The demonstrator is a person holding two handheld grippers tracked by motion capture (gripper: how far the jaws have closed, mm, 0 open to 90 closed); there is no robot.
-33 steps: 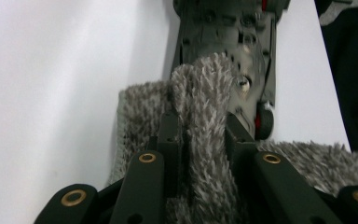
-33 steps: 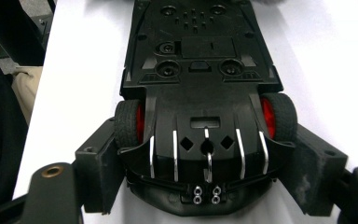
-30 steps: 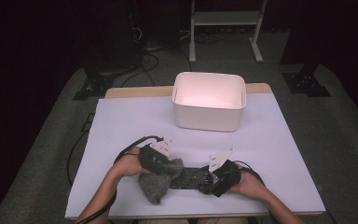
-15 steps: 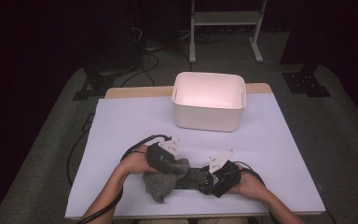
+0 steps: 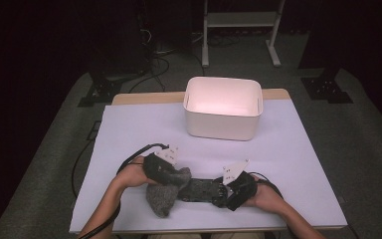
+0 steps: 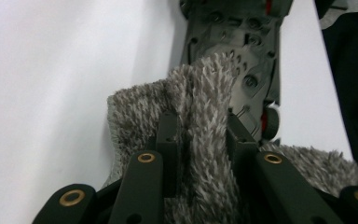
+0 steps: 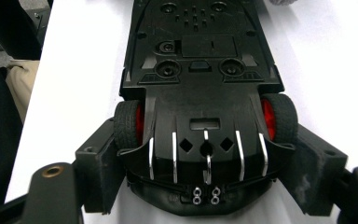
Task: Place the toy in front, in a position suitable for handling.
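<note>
Black hand-held gripper jaws, brass rivets, trailing black cable.

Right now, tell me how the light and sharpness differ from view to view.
High view: dim room, with the white bin glowing pinkish inside and the table sheet evenly lit. Left gripper view: the grey fuzzy cloth is crisp, the toy car beyond it softer. Right gripper view: the car's black underside is sharp, the sheet washed out white.

Near edge of my table: toy car lies upside down, wheels up. Fuzzy cloth on its left end, spilling onto the table. Bin sits behind them toward the far edge, well apart.
</note>
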